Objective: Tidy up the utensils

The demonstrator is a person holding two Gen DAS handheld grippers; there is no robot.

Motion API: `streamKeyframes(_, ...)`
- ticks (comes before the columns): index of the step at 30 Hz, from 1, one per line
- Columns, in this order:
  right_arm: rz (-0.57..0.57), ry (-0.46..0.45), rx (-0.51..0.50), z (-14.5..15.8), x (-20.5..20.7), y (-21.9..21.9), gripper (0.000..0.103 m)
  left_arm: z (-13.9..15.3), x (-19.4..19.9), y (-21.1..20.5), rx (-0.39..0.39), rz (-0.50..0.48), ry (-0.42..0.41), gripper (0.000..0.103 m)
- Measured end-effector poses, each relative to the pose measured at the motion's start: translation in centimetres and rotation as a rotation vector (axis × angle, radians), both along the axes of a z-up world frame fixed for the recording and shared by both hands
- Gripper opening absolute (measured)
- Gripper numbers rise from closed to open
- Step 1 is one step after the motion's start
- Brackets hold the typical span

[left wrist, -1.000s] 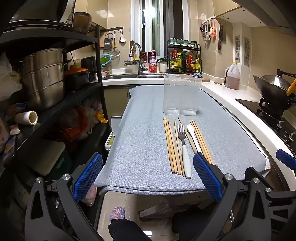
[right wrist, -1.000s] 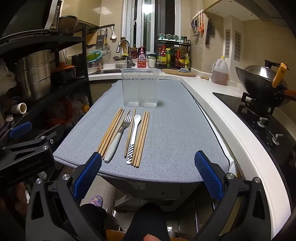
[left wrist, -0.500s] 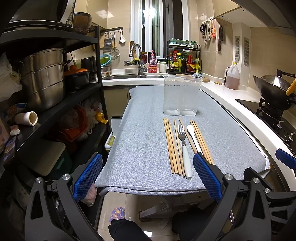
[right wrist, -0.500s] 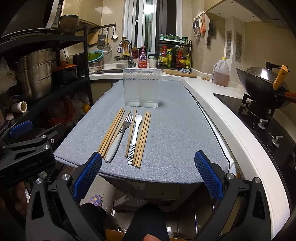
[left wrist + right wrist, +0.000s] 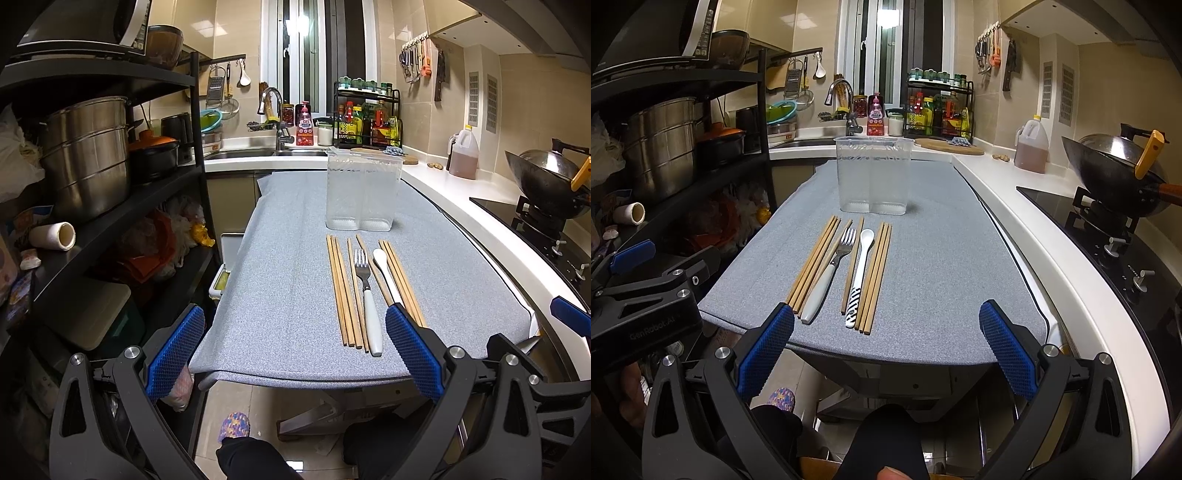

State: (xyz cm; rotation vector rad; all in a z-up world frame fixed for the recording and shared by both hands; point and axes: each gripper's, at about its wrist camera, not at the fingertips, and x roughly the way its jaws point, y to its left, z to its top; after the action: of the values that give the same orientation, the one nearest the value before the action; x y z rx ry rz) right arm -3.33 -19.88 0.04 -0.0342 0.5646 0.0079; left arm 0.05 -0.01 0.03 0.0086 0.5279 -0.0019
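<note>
Grey cloth covers the table (image 5: 288, 280) of a narrow kitchen, with a black shelf rack (image 5: 110, 206) holding a steel pot (image 5: 86, 155) off beyond the left gripper's left finger and a white counter with a wok (image 5: 1119, 181) on the stove past the right gripper's right finger.

Both grippers hover just off the near table edge, holding nothing. The left gripper (image 5: 295, 354) has its blue pads (image 5: 173, 354) spread wide; the right gripper (image 5: 886, 350) is spread equally wide.

Ahead of the fingers the utensils lie in a row, lengthwise, pointing away. In the right wrist view they sit just beyond that gripper's left finger: a bundle of chopsticks (image 5: 812, 258), then a fork (image 5: 827, 273) with a pale handle, a single chopstick (image 5: 851, 264), a white spoon (image 5: 860, 266) with a striped handle end, and more chopsticks (image 5: 875, 277) at the far right of the row. In the left wrist view the same row lies ahead of that gripper's right finger, whose pad covers the near ends of the spoon and the rightmost sticks, so how they lie there cannot be told.

Beyond the row, farther along the fingers' line, stands a clear plastic holder (image 5: 873, 175), upright, apparently split into two compartments. It stands near the utensils' far tips but apart from them.
</note>
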Motion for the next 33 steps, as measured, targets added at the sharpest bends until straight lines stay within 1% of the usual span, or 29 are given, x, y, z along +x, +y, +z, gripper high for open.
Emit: streamKeyframes(33,0.001,0.000,-0.001,-0.07,0.04,-0.24,0.098,-0.16,-0.17,-0.18,-0.002,-0.001,0.002,0.095)
